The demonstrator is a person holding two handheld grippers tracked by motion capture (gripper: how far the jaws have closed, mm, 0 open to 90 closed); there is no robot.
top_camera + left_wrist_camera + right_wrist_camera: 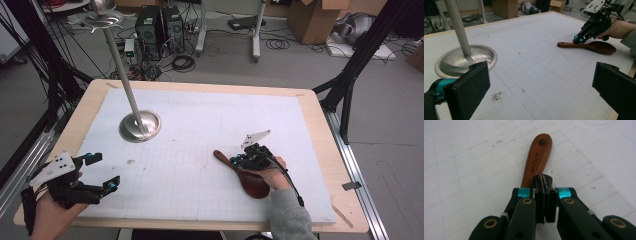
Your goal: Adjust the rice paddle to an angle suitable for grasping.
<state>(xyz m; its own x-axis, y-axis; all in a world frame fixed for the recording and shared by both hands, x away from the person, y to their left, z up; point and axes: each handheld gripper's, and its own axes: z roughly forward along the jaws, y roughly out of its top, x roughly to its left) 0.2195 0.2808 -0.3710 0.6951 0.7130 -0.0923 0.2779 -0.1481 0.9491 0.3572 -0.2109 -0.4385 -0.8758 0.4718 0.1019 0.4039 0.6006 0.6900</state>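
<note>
A dark red-brown wooden spoon [253, 183] lies flat on the white gridded mat [200, 112] at the front right, handle pointing left and away. My right gripper [234, 161] is shut, pads pressed together, its tip down at the spoon's handle [536, 160]; whether it touches the wood I cannot tell. In the left gripper view the same gripper [577, 41] meets the spoon [596, 47] at the handle. My left gripper [105, 171] stays open at the front left corner with nothing between its jaws [541, 90].
A metal stand with a round base [140, 125] and a slanted pole rises at the mat's back left, also seen close by as the base [461, 60]. A small dark smudge [497, 96] marks the mat. The wooden table edge [320, 115] frames the mat.
</note>
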